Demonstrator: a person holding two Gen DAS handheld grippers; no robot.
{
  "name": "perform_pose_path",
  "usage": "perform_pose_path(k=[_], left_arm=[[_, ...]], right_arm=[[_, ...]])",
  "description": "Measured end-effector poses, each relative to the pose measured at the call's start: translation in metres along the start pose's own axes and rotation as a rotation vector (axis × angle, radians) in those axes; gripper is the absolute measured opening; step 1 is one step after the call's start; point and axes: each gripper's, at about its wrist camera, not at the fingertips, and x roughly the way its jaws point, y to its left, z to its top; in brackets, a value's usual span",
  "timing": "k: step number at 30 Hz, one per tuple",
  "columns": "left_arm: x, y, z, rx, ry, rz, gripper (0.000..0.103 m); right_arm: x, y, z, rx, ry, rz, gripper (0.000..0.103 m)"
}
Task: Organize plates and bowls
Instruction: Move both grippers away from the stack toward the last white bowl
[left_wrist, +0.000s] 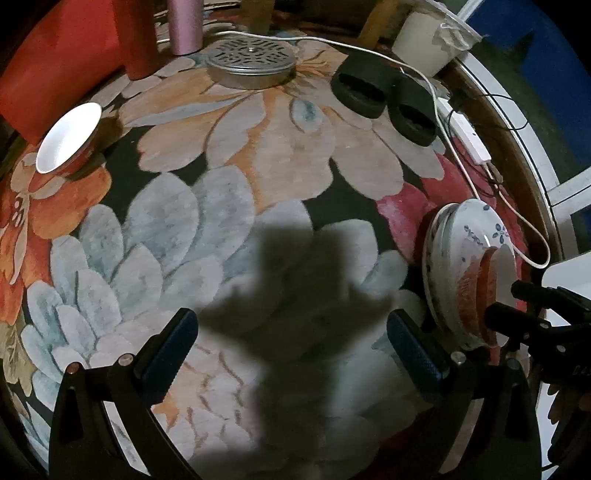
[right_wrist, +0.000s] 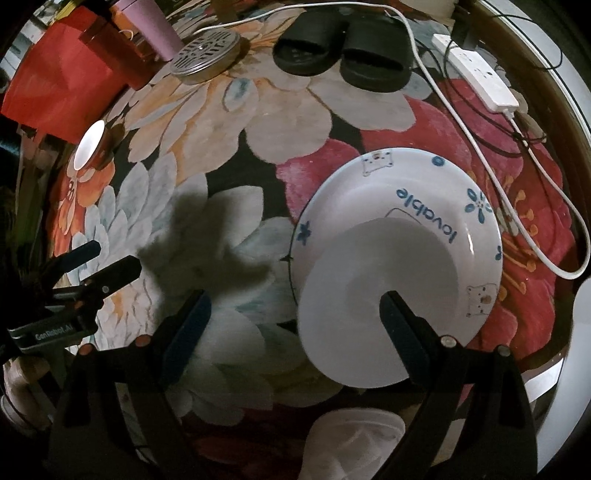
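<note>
A white bowl (right_wrist: 373, 295) sits inside a white plate with blue flowers (right_wrist: 424, 177) on the floral carpet. In the left wrist view the stack of plates (left_wrist: 461, 236) shows edge-on at right, with an orange-sided bowl (left_wrist: 480, 291) in it. A second bowl, white inside and orange outside (left_wrist: 68, 138), stands far left; it also shows in the right wrist view (right_wrist: 88, 144). My left gripper (left_wrist: 291, 350) is open and empty above the carpet. My right gripper (right_wrist: 295, 325) is open, its right finger over the white bowl, holding nothing.
Black slippers (left_wrist: 384, 98), a round metal tin (left_wrist: 251, 62), a pink bottle (left_wrist: 184, 26) and a red bag (left_wrist: 59, 55) lie at the far side. A white cable (right_wrist: 480, 147) and a power strip (right_wrist: 480, 77) run on the right. White cloth (right_wrist: 354, 439) lies below.
</note>
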Motion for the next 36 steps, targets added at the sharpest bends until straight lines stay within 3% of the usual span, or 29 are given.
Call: perform_pose_path(k=[22,29,36], left_arm=[[-0.009,0.063,-0.017,-0.088,0.0,0.049,0.102],[-0.011,0.072,-0.019,-0.106,-0.001,0.056,0.102],[-0.01,0.08,-0.02,-0.117,0.0,0.061,0.102]], right_arm=[[0.015,0.041,0.004,-0.071,0.022,-0.009,0.098],[0.01,0.049,0.005,-0.109,-0.025,-0.048,0.098],[0.008,0.064,0.01,-0.153,-0.044,-0.033,0.098]])
